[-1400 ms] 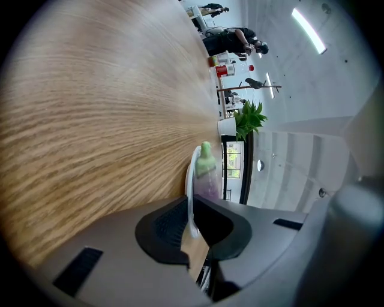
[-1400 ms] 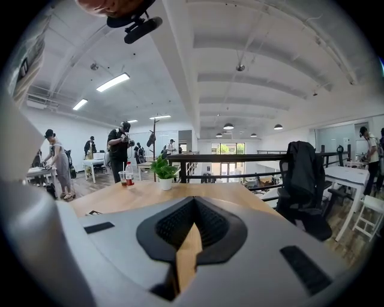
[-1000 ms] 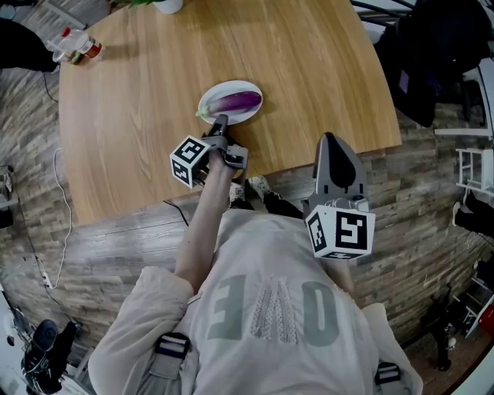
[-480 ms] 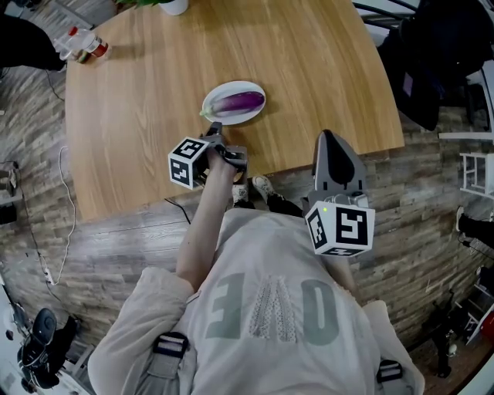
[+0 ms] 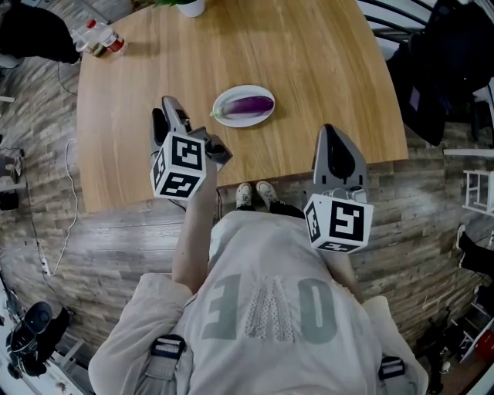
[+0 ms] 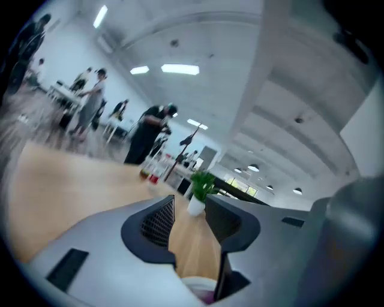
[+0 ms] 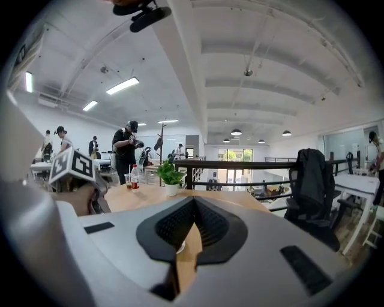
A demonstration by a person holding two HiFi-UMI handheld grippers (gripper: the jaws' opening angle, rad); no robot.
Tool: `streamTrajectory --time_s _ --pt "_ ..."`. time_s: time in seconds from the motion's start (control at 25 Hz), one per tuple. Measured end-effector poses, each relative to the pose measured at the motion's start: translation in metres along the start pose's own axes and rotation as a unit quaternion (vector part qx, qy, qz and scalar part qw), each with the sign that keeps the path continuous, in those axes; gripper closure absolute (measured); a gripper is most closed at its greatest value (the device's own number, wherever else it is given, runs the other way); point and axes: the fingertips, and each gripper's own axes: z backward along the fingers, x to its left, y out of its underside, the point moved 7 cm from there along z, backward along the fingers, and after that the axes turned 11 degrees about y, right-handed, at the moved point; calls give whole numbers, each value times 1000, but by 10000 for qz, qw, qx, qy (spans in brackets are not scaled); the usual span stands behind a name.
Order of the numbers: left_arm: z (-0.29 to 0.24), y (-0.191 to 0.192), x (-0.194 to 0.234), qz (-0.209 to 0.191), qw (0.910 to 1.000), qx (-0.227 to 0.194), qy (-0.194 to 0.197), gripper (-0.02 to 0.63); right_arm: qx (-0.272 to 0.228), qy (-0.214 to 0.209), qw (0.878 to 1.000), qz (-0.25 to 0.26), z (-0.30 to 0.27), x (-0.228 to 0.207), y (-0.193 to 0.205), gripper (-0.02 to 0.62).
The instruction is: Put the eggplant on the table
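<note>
- Squarely at the centre of the scene, the eggplant (image 5: 248,103) lies lengthwise on a white plate (image 5: 225,113), which sits on the wooden worktop (image 5: 324,62) near its front edge. The green stem end points to the person's left.
- The left gripper (image 5: 167,116) is held over the worktop just to the left of the plate and apart from it. Its jaws are opening with nothing between them. In the left gripper view, the gap shows only bare wood, a potted plant (image 5: 189,6) and a sliver of plate with purple at the bottom.
- The right gripper (image 5: 333,143) hovers over the worktop's front edge, to the right of the plate and clear of it. Its jaws meet at the tips and it is empty.
- The potted plant stands at the far edge of the worktop, and some bottles (image 5: 104,42) stand at its far left corner, well apart from the plate.
- A dark jacket (image 5: 444,54) hangs over a chair beyond the worktop's right side.
- A person in a pale top stands at the front edge, holding both grippers.
</note>
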Motion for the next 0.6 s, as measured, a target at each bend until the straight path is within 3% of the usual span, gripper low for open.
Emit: streamTrajectory --time_s 0.04,0.12,0.24,0.36,0.44,0.6 --pt "4 -19 -16 -628 9971 -339 276 460 -93 -42 9999 110 -1 4 -4 577" --pt "16 -51 -46 -1597 9794 -982 748 461 -313 -201 9991 226 -6 13 -12 577" --pt "39 -76 -84 -2384 9487 -1596 1330 462 -579 -429 9970 286 -11 27 -26 577" --pt "60 -84 -110 -3008 9212 -1749 1739 462 -843 -721 9935 250 -13 43 -40 577" --pt "71 -83 -120 -3180 9137 -1693 1883 462 -1033 -938 9901 168 -13 53 -51 576" --pt "82 -65 -135 -3301 9115 -1258 2106 463 -1295 -1268 9834 -3 -9 68 -68 575"
